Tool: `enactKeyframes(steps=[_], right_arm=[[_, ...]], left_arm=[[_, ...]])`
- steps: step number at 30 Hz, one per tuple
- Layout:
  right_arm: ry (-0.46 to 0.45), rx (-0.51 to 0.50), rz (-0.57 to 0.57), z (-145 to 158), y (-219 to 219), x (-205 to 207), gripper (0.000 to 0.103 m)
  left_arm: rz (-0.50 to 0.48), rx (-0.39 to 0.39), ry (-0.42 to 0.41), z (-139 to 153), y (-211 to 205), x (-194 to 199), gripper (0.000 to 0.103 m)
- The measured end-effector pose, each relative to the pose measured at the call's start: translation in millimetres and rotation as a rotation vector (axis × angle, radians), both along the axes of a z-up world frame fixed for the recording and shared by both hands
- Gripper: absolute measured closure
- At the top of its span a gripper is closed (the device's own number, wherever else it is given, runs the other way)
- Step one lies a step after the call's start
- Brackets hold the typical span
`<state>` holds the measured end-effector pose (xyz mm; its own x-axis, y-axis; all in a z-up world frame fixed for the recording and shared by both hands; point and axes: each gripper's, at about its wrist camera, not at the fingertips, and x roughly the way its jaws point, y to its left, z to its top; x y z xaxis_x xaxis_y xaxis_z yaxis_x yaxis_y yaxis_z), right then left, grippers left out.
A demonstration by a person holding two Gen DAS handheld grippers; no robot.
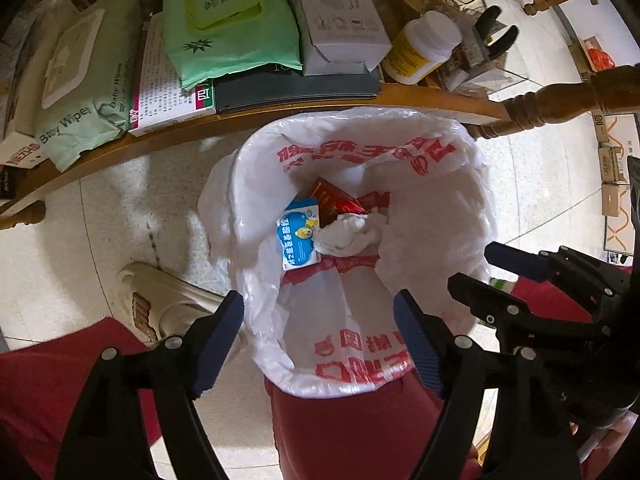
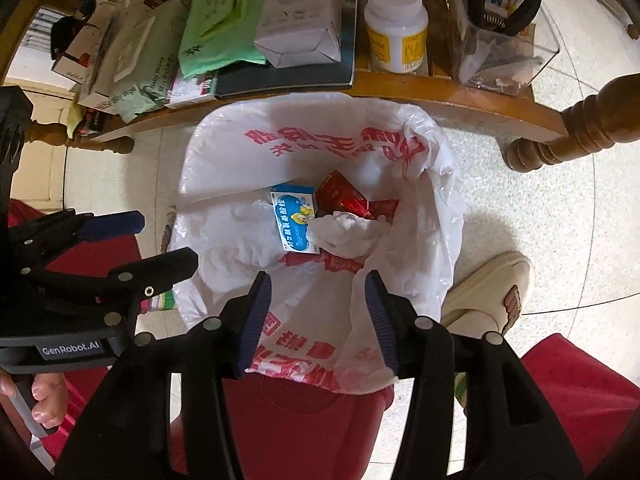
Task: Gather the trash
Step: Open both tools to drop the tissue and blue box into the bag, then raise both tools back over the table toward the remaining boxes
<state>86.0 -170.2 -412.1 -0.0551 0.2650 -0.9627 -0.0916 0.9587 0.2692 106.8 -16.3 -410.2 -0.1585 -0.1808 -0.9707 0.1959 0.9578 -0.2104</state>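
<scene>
A red bin lined with a white plastic bag with red print stands on the floor below me. At its bottom lie a blue and white box, a red carton and a crumpled white tissue. My left gripper hangs open over the bin's near rim, nothing between its pads. My right gripper is open too, above the bag's near edge, and holds nothing. Each gripper shows in the other's view, the right one and the left one.
A wooden table edge crosses behind the bin, loaded with baby wipes packs, a green pack, a white box, a white pill bottle and a clear holder with pliers. Turned table legs and beige slippers flank the bin.
</scene>
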Motion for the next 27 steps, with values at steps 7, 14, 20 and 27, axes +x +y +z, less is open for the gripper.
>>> enactKeyframes(steps=[7, 14, 20, 27], right_arm=[[-0.141, 0.031, 0.048, 78.6, -9.6, -25.5, 0.032], [-0.382, 0.028, 0.131, 208.7, -29.3, -30.0, 0.009], [-0.547, -0.023, 0.243, 310.0, -47.1, -1.3, 0.007], [-0.612, -0.019, 0.382, 391.7, -64.6, 47.9, 0.007]], left_arm=[[-0.009, -0.046, -0.08, 73.2, 15.3, -26.2, 0.023], [-0.134, -0.015, -0.314, 204.1, 33.1, -27.1, 0.015], [-0.347, 0.016, -0.51, 317.2, 20.6, 4.9, 0.01], [-0.593, -0.005, -0.557, 404.3, -3.9, 44.4, 0.009]])
